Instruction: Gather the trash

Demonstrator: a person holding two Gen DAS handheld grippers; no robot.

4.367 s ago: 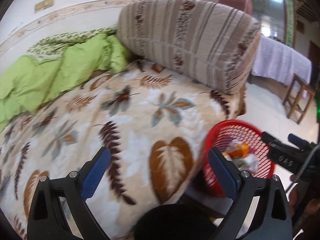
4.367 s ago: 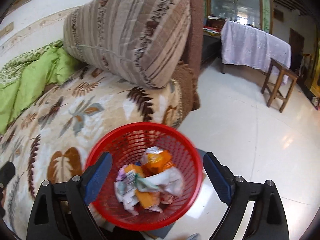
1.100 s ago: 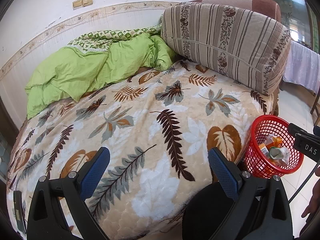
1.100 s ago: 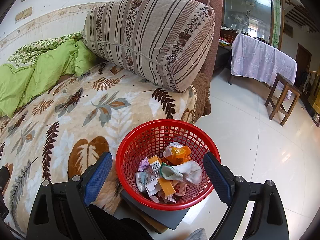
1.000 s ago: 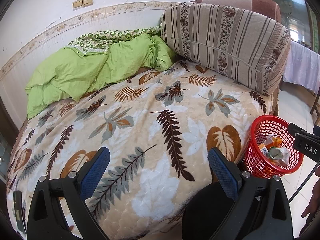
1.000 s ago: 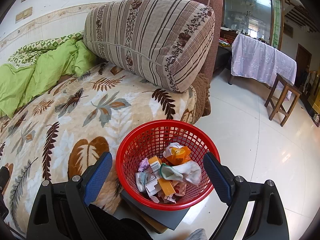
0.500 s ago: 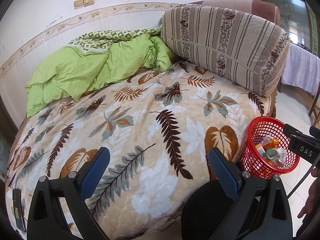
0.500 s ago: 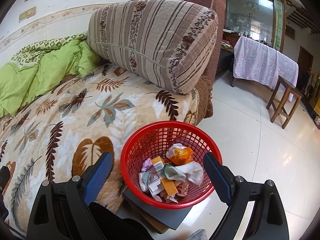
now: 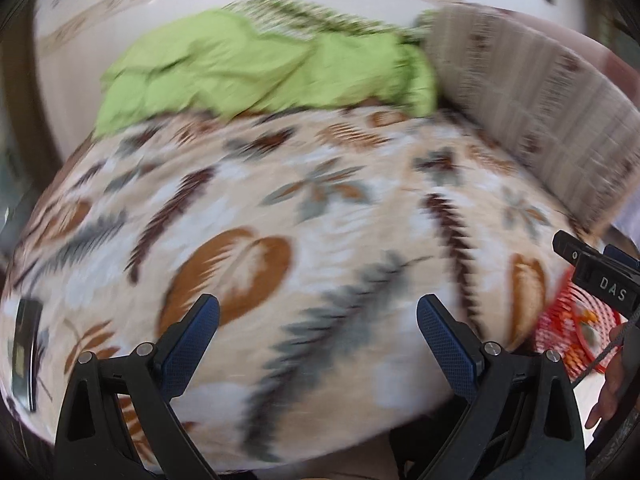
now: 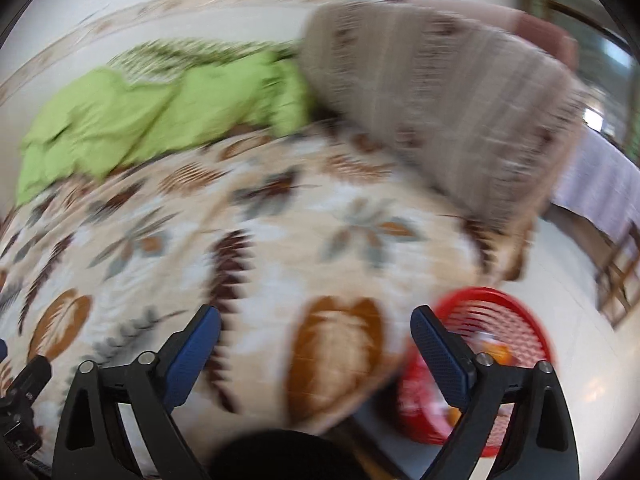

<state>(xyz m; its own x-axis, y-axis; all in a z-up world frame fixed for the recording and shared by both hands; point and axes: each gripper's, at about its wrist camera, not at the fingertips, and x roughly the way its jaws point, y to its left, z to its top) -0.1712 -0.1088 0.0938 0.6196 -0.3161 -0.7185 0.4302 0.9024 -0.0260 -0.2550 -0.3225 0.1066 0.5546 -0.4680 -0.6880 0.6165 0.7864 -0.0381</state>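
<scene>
Red basket (image 10: 504, 320) on the floor beside the bed (image 9: 320, 220) already holds trash. Left gripper (image 9: 318, 330) and right gripper (image 10: 316, 338) both gape wide, empty. Through heavy blur, no loose trash shows on the bed; collection appears largely complete.

A blurred bedroom, seen across a leaf-patterned bed

A cream bedspread (image 9: 320, 216) printed with brown and grey leaves filled the middle of both frames; a crumpled green quilt (image 9: 260, 72) lay at upper centre against a pale wall (image 10: 240, 20) with a patterned border, a striped bolster (image 10: 440, 96) at upper right, and shiny white floor (image 10: 572, 288) at far right.
</scene>
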